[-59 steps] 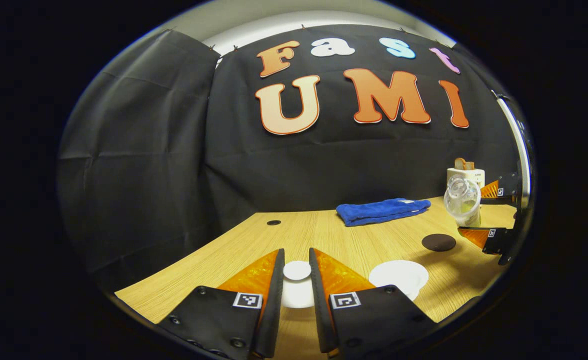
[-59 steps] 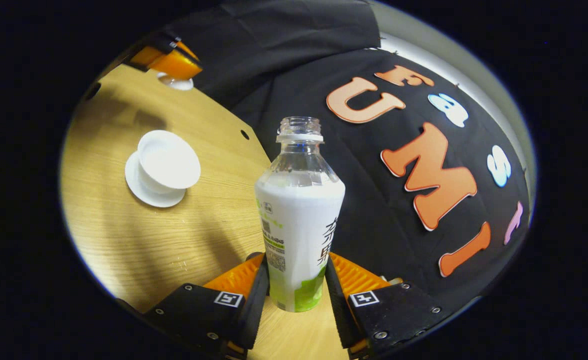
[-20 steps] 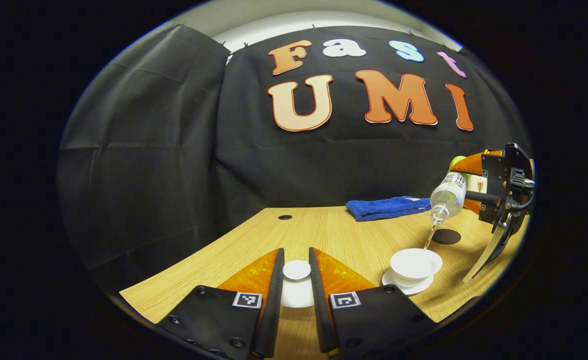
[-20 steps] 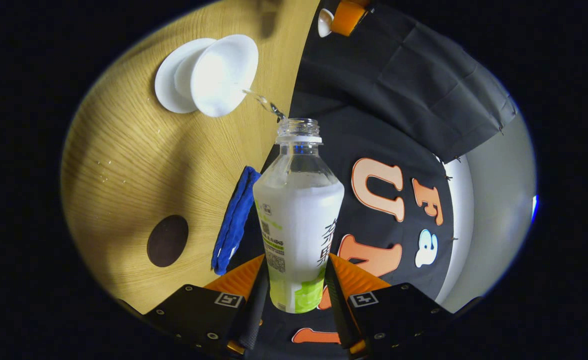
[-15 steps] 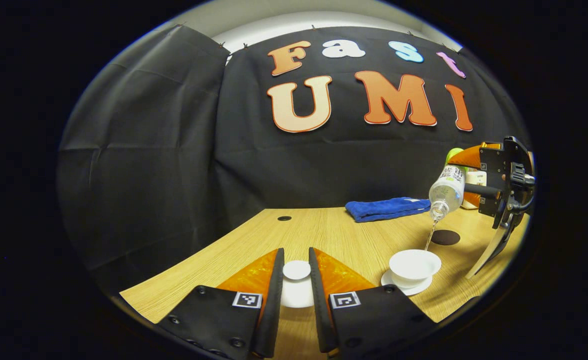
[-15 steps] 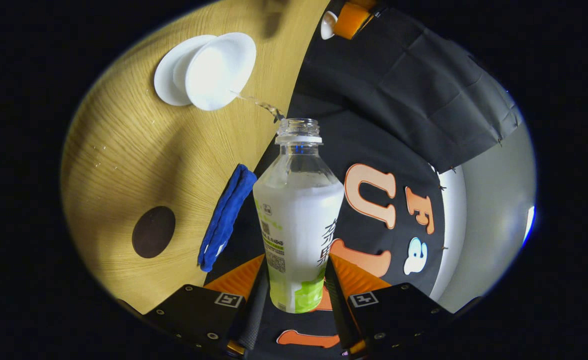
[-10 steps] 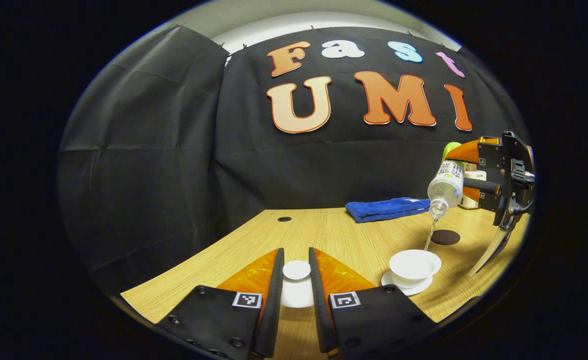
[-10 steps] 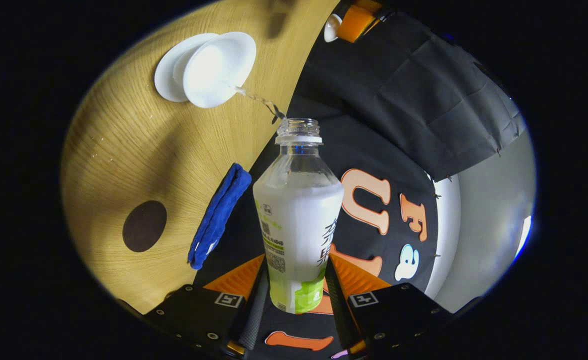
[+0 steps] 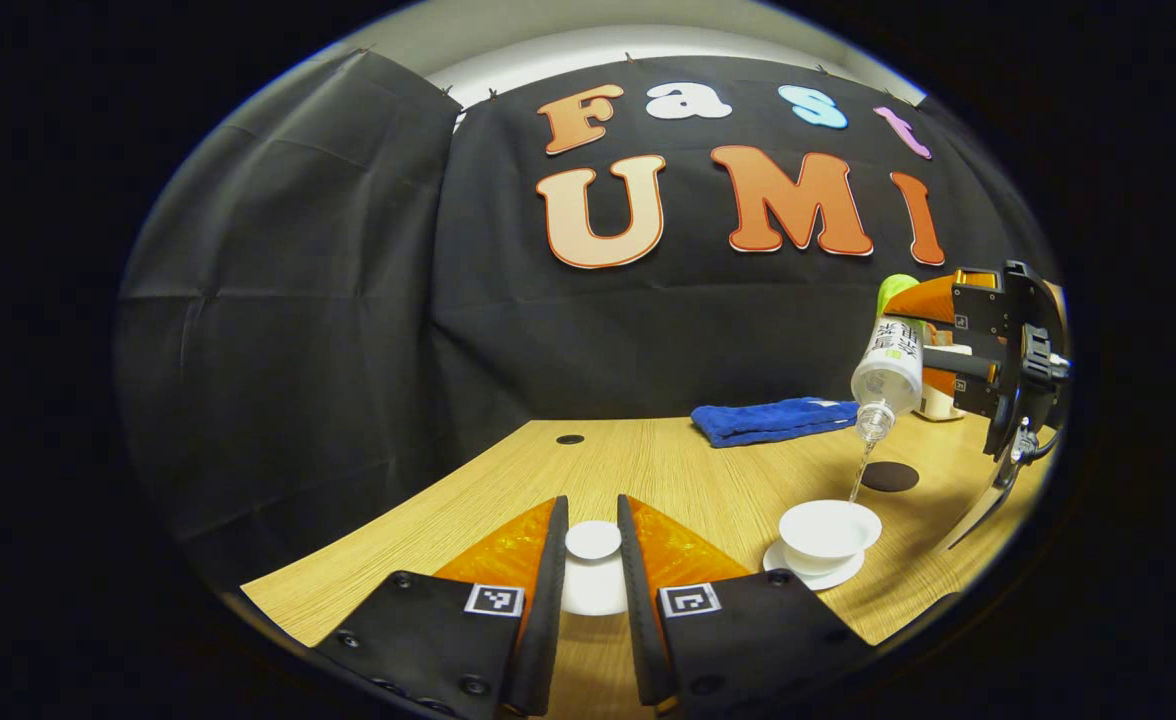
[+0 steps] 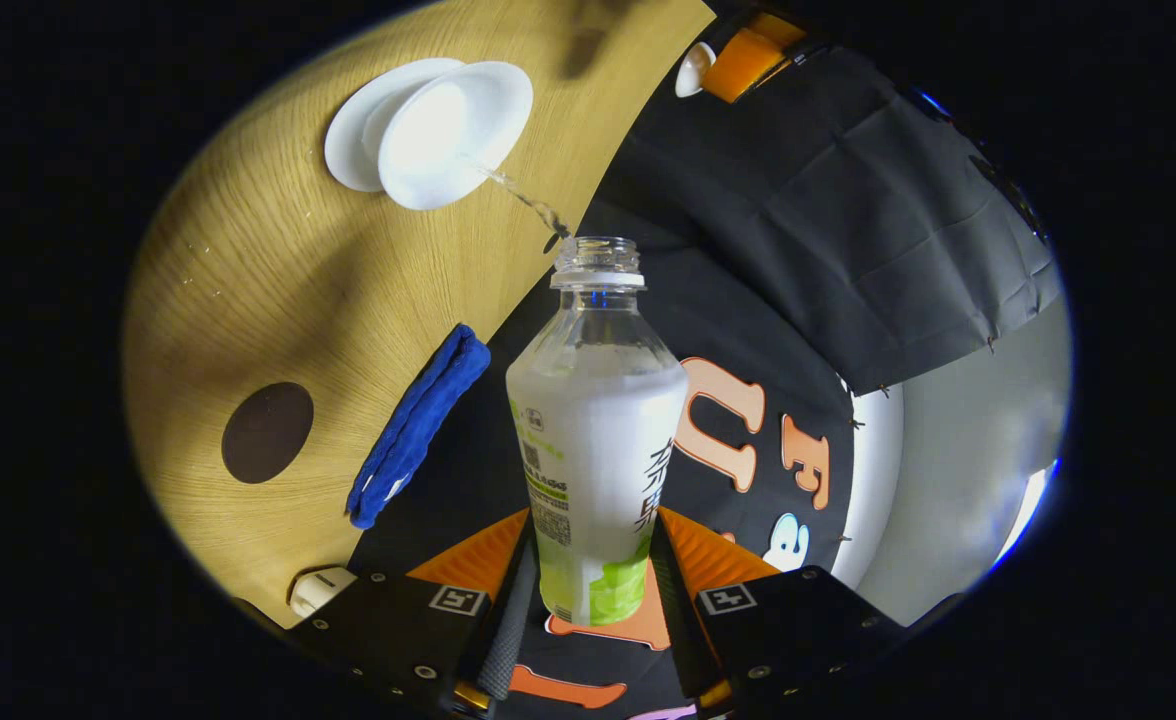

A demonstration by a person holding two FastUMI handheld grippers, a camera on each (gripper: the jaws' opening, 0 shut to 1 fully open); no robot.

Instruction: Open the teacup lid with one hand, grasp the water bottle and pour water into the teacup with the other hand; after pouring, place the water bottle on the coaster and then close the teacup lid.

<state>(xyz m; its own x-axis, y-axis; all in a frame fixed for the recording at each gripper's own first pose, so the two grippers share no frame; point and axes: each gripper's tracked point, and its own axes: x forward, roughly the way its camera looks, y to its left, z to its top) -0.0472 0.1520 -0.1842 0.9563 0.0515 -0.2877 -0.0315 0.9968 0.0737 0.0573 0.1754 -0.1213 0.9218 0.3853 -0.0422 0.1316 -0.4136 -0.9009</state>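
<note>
My left gripper (image 9: 593, 545) is shut on the knob of the white teacup lid (image 9: 593, 540), held just above the wooden table (image 9: 668, 470). To its right the white teacup (image 9: 830, 528) stands uncovered on its saucer (image 9: 810, 573). My right gripper (image 10: 593, 560) is shut on the water bottle (image 10: 596, 430), which is tipped mouth-down; a thin stream of water falls from its neck into the teacup (image 10: 453, 130). In the left gripper view the tilted bottle (image 9: 888, 365) and the right gripper (image 9: 958, 345) hang above the cup. The dark round coaster (image 9: 889, 476) (image 10: 267, 432) lies bare beyond the cup.
A folded blue towel (image 9: 773, 418) (image 10: 413, 430) lies at the back of the table by the black cloth wall. A small white box (image 9: 938, 400) stands at the far right behind the bottle. A round hole (image 9: 569, 439) marks the table's back left.
The right gripper swung the bottle from upright over to the cup and tipped it; water now streams into the cup. In the last second the tilt grew slightly steeper. My left gripper held still.
</note>
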